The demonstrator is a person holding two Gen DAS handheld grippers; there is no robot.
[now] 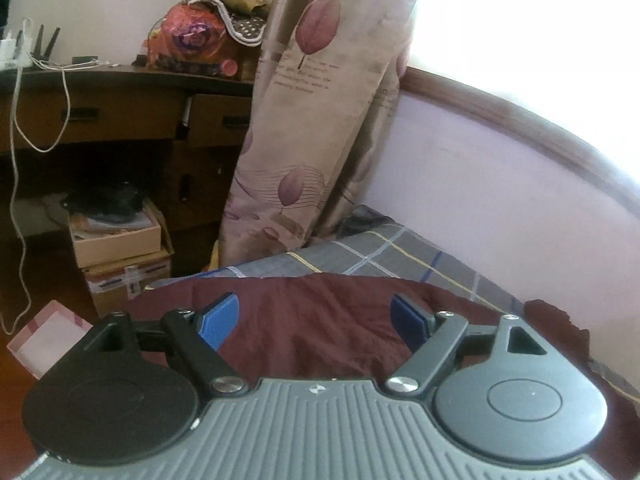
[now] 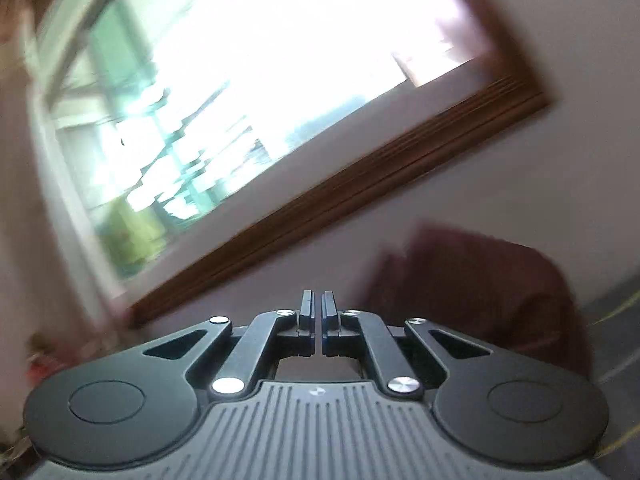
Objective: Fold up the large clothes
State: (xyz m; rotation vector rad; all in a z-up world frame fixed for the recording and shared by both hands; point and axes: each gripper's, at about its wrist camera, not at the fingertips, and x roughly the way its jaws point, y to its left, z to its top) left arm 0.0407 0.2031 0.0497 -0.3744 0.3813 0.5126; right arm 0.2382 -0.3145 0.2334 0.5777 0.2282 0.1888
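Bed [image 1: 384, 256] with a grey plaid sheet runs along the wall under the window [image 2: 248, 60]. Maroon garment [image 1: 312, 328] lies spread on it, wrinkled, its far edge near the curtain [image 1: 320, 120] end; the right wrist view catches a blurred hump of the same cloth low right.

Left gripper [image 1: 316, 316]: jaws wide apart over the garment, blue pads clear of the cloth, nothing held. Tilted slightly down at it.

Right gripper [image 2: 318, 316]: jaws closed together, nothing visible between them. It points roughly level at the wall and window frame, picture heavily smeared, not aimed at the cloth.

Step, as I read it: between folds, or before the first. Neither gripper has fabric. Can't tell how many folds are in; what shows looks flat and unfolded.

Next move calls for:
- right gripper opened and brought back down to a garment edge
- left lowered so its pads straddle an edge or corner, then closed
- both pinching a single layer at matching points before lifting, or the fold goes skewed
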